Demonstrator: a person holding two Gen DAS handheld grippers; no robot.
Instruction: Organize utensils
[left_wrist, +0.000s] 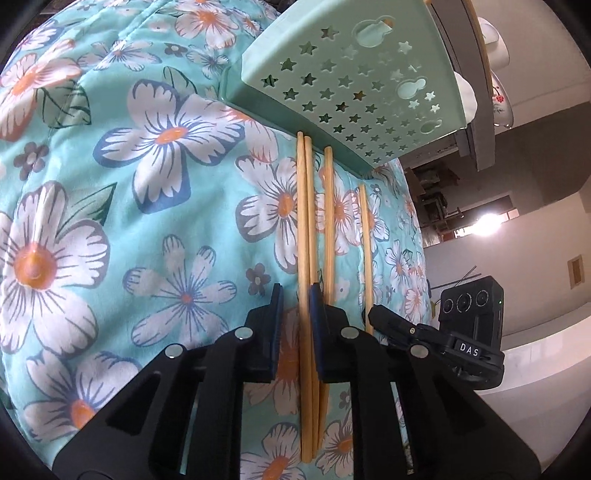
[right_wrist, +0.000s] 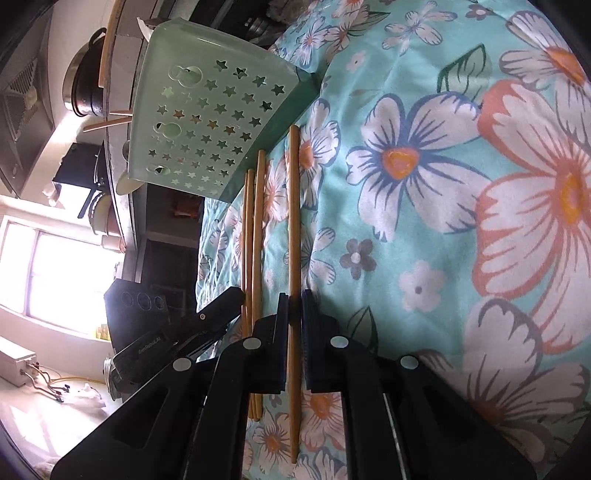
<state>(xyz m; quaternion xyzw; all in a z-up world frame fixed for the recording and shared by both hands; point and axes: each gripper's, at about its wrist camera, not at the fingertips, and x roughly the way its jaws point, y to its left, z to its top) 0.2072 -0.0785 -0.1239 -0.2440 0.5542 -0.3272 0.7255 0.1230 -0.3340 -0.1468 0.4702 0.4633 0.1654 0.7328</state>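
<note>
Up close, the left gripper (left_wrist: 295, 295) sits slightly parted around a pair of chopsticks (left_wrist: 307, 236) without clamping them. The right gripper (right_wrist: 294, 301) looks pinched on a single chopstick (right_wrist: 294, 221). All sticks lie on the floral cloth (left_wrist: 129, 221), pointing toward the mint star-punched holder (left_wrist: 354, 85), which lies on its side just beyond their tips.

- four wooden chopsticks (left_wrist: 328, 221), flat on floral cloth, roughly parallel: two touching, third just beside, fourth (right_wrist: 294, 221) apart
- mint-green holder (left_wrist: 354, 85) with star cutouts, chopstick tips at its base
</note>
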